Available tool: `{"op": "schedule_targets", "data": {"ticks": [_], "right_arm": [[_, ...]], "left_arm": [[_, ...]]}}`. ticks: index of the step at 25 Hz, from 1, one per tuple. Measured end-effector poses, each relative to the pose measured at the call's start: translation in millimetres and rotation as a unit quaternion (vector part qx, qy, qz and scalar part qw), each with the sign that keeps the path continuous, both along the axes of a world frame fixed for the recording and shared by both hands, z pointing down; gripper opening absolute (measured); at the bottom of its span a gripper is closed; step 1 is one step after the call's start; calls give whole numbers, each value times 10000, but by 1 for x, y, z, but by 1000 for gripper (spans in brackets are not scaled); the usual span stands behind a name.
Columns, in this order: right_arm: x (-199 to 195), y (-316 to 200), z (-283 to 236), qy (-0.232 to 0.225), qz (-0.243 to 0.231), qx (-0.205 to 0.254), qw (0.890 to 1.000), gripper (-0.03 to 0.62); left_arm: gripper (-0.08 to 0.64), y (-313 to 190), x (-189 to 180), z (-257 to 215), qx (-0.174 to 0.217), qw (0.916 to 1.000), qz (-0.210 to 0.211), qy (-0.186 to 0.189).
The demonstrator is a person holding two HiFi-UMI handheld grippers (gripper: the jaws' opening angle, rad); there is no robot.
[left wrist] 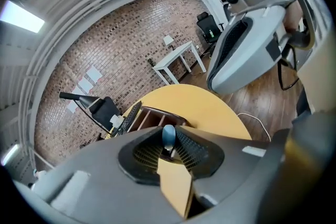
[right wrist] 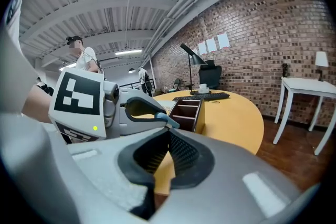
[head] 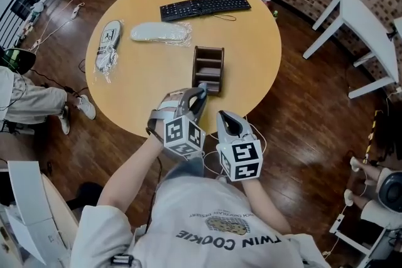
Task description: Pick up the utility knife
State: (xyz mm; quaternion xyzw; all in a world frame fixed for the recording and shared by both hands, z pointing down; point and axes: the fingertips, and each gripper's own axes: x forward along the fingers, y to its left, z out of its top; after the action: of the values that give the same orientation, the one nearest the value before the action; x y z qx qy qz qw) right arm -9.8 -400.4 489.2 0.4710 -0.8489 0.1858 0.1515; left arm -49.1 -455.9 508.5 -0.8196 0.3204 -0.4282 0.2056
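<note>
**— Where's the utility knife (left wrist: 168,135)?**
— Clamped in my left tongs (head: 201,91), held above the table (head: 144,72) just on my side of the wooden organizer (head: 200,66). Only its rounded blue-grey end shows between the ribbed pads.

**— How will it handle?**
— Light and stiff, I reckon. Its smooth, hard shell could slip, so I'd grip across the middle of the body, clear of the blade end, which I can't see.

**— And the other?**
— My right tongs (right wrist: 168,134) are closed on nothing, beside the left and nearer me than the organizer. The organizer is dark, boxy and divided.
</note>
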Motion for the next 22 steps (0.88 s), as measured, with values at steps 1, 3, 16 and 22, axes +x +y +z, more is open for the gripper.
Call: {"op": "schedule_targets", "data": {"ticks": [1,3,16,22], "right_arm": [[1,3,-1,-2,-18,14,10000,1],[2,9,-4,-4,-50,50,10000,1],[17,62,-29,-154,-421,396,9982,0],[32,89,-45,-282,-567,580,9963,0]], "left_arm": [[75,4,1,-3,3,10000,-38,57],[75,12,3,-10,6,9998,-116,174],[75,85,21,-63,207,9904,-881,1040],[75,123,41,-79,137,9806,-1221,1529]]}}
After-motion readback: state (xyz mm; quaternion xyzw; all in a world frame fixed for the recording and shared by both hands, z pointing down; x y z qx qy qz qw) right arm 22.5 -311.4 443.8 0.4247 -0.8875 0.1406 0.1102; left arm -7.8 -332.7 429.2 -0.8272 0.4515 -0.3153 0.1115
